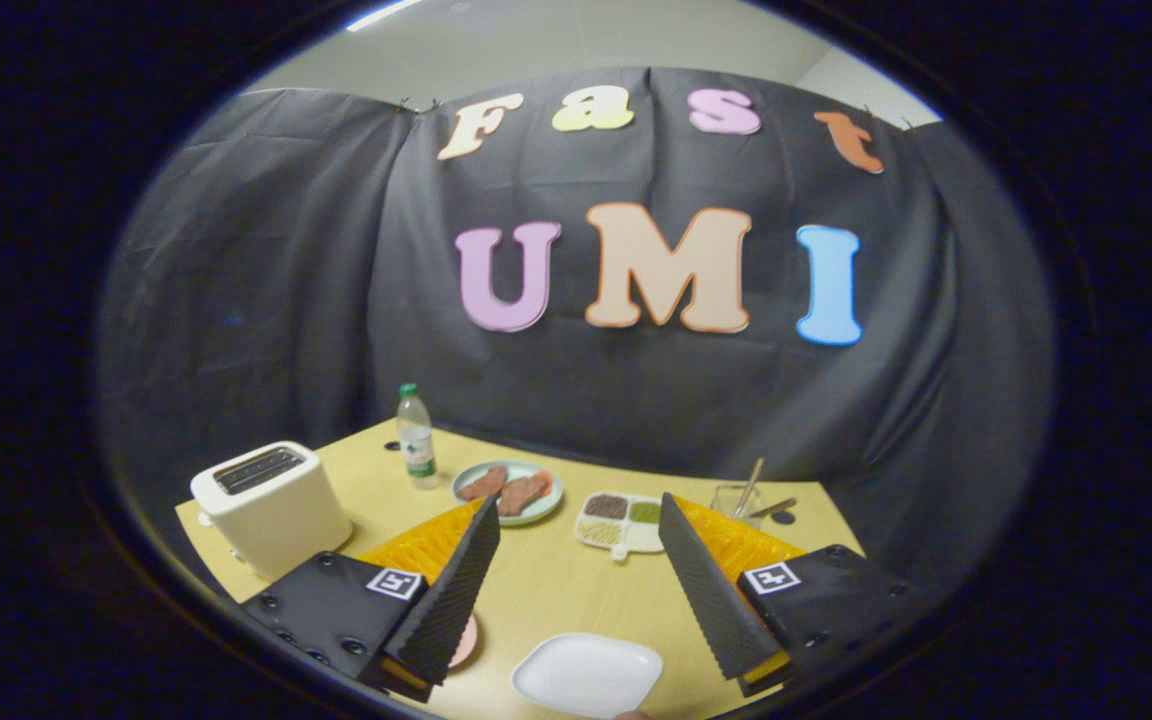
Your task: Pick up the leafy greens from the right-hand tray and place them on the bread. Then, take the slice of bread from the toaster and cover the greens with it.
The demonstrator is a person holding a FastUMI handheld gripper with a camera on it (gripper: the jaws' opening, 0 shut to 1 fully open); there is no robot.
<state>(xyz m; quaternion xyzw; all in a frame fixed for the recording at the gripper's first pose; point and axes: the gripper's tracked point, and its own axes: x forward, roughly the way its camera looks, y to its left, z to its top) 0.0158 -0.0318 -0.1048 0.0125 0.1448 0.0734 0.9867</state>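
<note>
The gripper [576, 560] hangs above the near part of a pale wooden table [546, 580], tipped slightly downward and looking across it toward the black cloth wall. Its two ribbed black fingers [451, 590] are spread wide apart with nothing between them but bare tabletop — it holds nothing.

Just below the gap between the fingers, nearest the gripper, lies a white square plate [586, 672], empty as far as can be seen. A small pinkish round thing [466, 640] peeks out from under the left finger; what it is cannot be told.

Behind each finger an orange tray shows — the left tray [416, 545] and the right tray [736, 540] — both largely hidden by the fingers, so their contents, the leafy greens included, cannot be made out.

Out to the left of the fingers stands a white toaster [271, 505], its top slots dark; whether bread sits in them is unclear. Beyond the fingers, ahead, a pale green plate [508, 492] carries two reddish-brown pieces, with a clear bottle [416, 438] with a green cap beside it. A white divided dish [621, 520] holds small heaps of brown, green and pale stuff, and farther right a glass [736, 497] has sticks standing in it
</note>
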